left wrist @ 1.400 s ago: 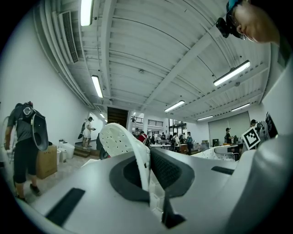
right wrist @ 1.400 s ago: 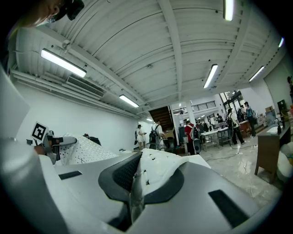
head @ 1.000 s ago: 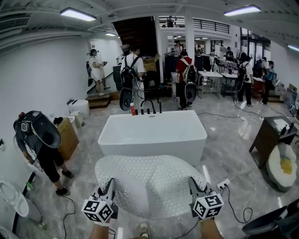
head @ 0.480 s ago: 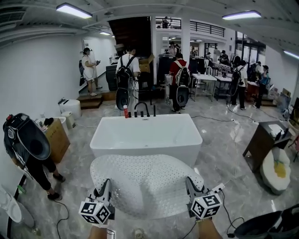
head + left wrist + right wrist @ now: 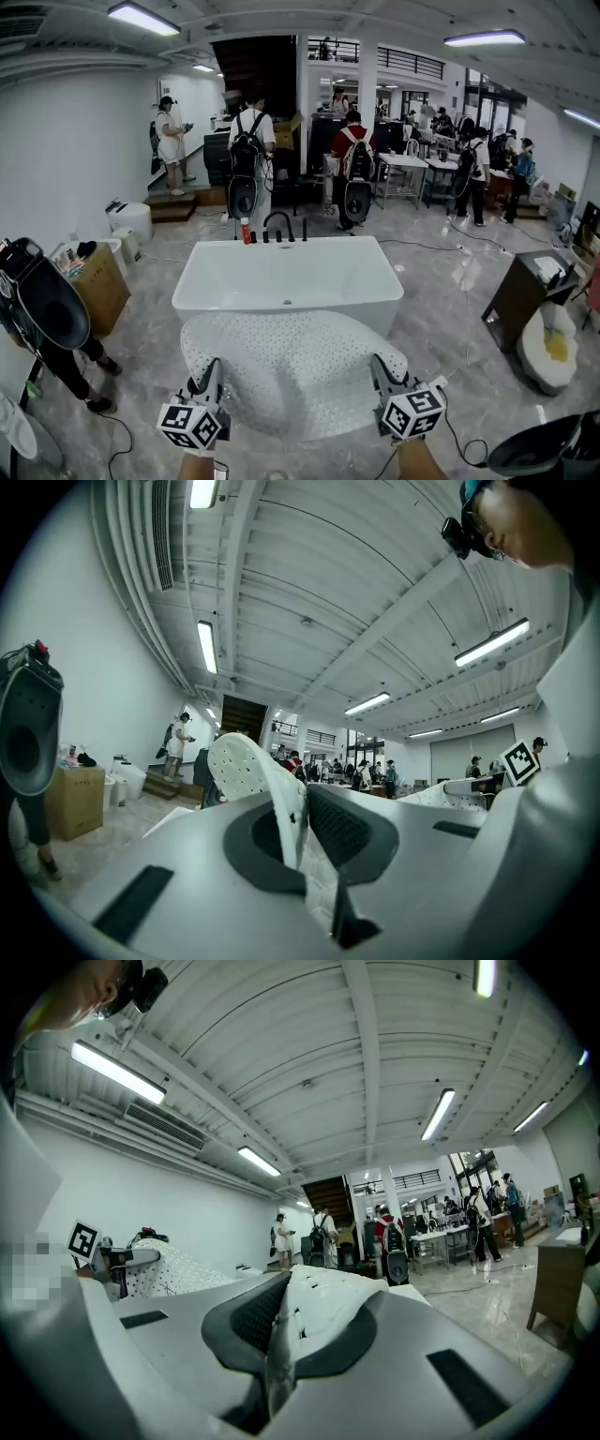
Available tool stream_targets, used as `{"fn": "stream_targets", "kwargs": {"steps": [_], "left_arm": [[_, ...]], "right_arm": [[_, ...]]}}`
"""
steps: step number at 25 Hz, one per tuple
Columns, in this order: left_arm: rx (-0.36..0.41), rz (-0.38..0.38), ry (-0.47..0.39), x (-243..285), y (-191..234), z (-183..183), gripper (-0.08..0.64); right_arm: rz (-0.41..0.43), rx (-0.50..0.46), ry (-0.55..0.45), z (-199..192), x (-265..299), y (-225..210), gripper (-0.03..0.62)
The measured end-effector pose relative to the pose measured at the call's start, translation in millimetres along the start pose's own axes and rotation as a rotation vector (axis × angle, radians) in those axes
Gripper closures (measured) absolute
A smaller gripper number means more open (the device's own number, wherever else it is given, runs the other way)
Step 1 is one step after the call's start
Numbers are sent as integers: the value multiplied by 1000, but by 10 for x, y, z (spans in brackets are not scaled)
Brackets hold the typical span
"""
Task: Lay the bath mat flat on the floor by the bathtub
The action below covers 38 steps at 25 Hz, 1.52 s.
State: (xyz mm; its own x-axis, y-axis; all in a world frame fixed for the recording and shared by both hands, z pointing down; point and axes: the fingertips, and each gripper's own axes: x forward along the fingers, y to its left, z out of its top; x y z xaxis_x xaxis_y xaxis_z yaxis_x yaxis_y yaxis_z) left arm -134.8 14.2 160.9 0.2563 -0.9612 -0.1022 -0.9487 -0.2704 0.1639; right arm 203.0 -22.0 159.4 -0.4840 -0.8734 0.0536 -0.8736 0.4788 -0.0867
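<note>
The left gripper (image 5: 208, 381) and right gripper (image 5: 382, 375) pointed level toward the tub (image 5: 281, 277), side by side. Each was clenched on a near corner of the white dotted mat (image 5: 291, 367). The mat spread out from them on the tub's near side, its long axis running along the tub's near wall. Left of the tub, a cardboard box (image 5: 101, 291) held small dark items.

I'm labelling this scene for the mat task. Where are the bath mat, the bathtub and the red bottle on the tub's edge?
bath mat (image 5: 291, 361): head view, middle of its perforated top surface.
bathtub (image 5: 281, 272): head view, bare inside of the basin.
red bottle (image 5: 246, 232): head view, its body, at the tub's far rim.
</note>
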Motion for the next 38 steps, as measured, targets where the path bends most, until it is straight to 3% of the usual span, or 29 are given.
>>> {"fn": "stream_targets", "kwargs": {"steps": [18, 29, 38], "left_arm": [[-38, -31, -9, 599, 782, 123, 534], [-72, -46, 10, 731, 1392, -10, 534], [-79, -55, 10, 791, 1444, 1, 534]], "right_arm": [[-28, -16, 0, 177, 902, 193, 560], [-31, -31, 29, 9, 1445, 568, 560], [-47, -22, 31, 15, 1446, 553, 560]]}}
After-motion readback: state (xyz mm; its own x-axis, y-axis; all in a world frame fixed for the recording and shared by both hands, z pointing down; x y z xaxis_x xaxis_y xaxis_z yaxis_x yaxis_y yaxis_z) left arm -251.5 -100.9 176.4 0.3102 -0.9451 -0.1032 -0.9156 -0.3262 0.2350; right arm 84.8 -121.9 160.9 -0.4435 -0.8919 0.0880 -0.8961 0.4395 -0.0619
